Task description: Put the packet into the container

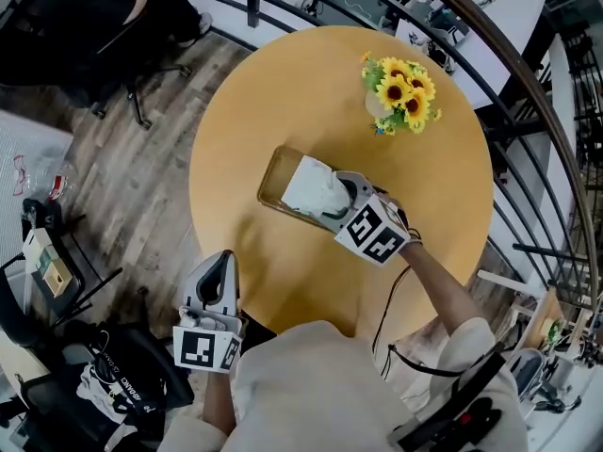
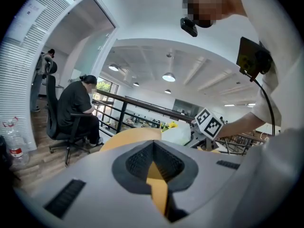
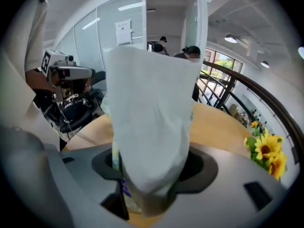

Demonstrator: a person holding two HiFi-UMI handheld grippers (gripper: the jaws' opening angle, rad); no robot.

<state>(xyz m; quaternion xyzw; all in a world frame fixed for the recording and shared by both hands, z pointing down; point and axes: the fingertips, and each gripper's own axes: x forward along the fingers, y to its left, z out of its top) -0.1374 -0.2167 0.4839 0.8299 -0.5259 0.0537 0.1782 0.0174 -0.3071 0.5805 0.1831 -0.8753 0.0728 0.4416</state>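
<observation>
My right gripper (image 1: 332,203) jaws are clamped on the white packet (image 1: 311,185), which sits over the container (image 1: 272,175). My left gripper (image 1: 219,258) jaws are together, near side of the container, well apart from it.

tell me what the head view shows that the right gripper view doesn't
Only the head view shows the wooden container, partly covered by the packet. Only the right gripper view shows glass walls with a paper notice. Both show the packet held in the right gripper, the sunflowers and the round table.
</observation>
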